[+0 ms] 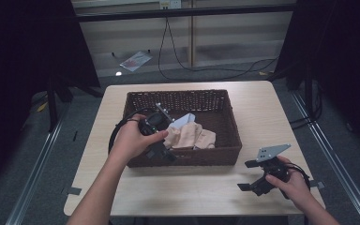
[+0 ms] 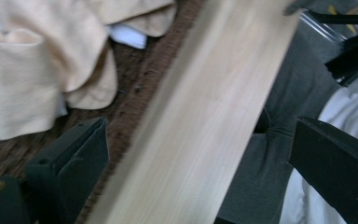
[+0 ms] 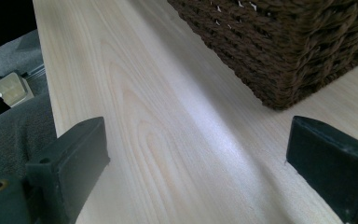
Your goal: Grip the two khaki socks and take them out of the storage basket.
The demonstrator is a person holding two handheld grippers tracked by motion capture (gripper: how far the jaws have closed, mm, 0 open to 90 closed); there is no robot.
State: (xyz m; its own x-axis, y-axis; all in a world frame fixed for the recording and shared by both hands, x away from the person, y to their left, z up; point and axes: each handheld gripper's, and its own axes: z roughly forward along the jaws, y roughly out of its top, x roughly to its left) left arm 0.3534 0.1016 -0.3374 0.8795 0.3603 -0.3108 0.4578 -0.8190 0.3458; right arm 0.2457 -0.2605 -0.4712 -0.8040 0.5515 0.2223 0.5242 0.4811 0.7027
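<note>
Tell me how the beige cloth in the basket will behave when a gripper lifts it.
The beige cloth lies crumpled in soft folds, so it will likely hang limp and drape rather than hold shape. It looks thin, so probably light. Part of it rests on a white cloth in the wicker basket, so that may drag along. The left gripper has open jaws.

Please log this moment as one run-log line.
left gripper: open, over basket | cloth: in basket | right gripper: open, above table
</note>
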